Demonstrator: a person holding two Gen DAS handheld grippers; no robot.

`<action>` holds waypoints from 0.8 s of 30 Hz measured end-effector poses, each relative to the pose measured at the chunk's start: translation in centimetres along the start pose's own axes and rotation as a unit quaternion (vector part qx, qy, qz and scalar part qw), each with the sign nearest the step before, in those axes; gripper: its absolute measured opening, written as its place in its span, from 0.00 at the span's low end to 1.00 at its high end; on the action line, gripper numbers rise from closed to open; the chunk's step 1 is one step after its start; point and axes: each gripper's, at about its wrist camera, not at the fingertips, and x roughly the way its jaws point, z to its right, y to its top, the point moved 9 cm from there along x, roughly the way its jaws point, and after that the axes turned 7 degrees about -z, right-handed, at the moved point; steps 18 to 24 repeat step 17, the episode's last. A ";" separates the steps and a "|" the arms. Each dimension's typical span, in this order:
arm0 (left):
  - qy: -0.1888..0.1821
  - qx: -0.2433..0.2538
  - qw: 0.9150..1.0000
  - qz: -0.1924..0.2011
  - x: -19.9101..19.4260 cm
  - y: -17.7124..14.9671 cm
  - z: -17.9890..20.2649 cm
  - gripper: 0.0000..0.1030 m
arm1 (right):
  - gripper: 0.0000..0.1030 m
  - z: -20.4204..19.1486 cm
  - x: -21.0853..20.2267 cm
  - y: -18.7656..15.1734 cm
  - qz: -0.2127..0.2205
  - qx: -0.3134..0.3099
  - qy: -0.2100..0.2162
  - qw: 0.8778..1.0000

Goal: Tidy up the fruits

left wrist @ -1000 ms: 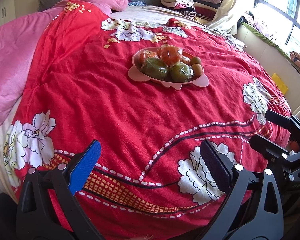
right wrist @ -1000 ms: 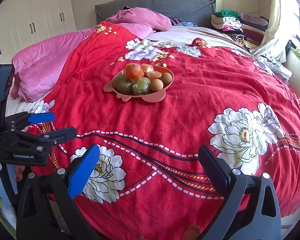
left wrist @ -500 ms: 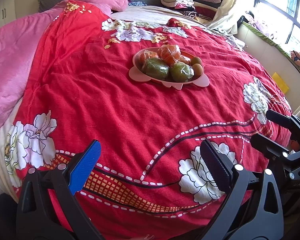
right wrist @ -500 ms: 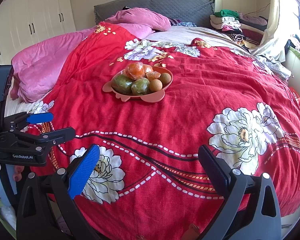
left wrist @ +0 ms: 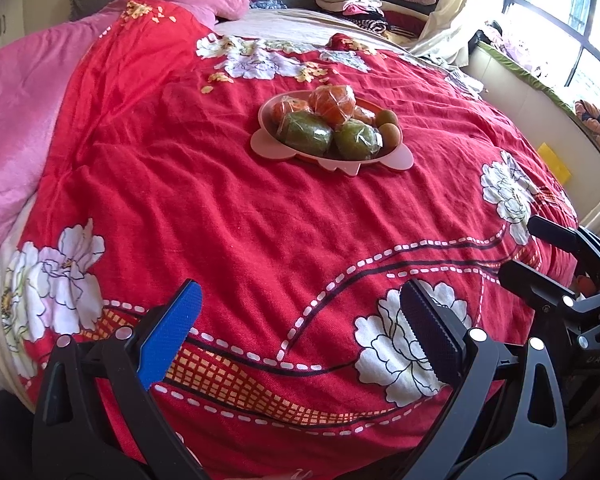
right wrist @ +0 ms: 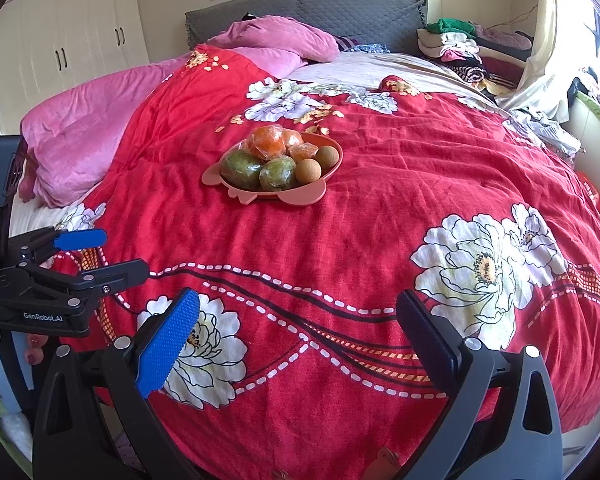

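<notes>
Over the last second I've only drifted a little closer, both my left tongs (left wrist: 296,328) and right tongs (right wrist: 298,330) wide and empty, the wrapped fruits (right wrist: 278,158) piled unmoved on the pink plate (right wrist: 300,196) far across the quilt (right wrist: 380,240).

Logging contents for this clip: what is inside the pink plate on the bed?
The plate holds two green wrapped fruits, orange wrapped ones piled behind, and two small brown fruits. Anything beneath the pile is covered.
</notes>
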 end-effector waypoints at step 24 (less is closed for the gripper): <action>0.116 -0.070 0.991 0.016 3.6 8.5 -11.2 0.91 | 0.95 14.0 4.4 6.4 -0.006 0.093 -0.099 0.991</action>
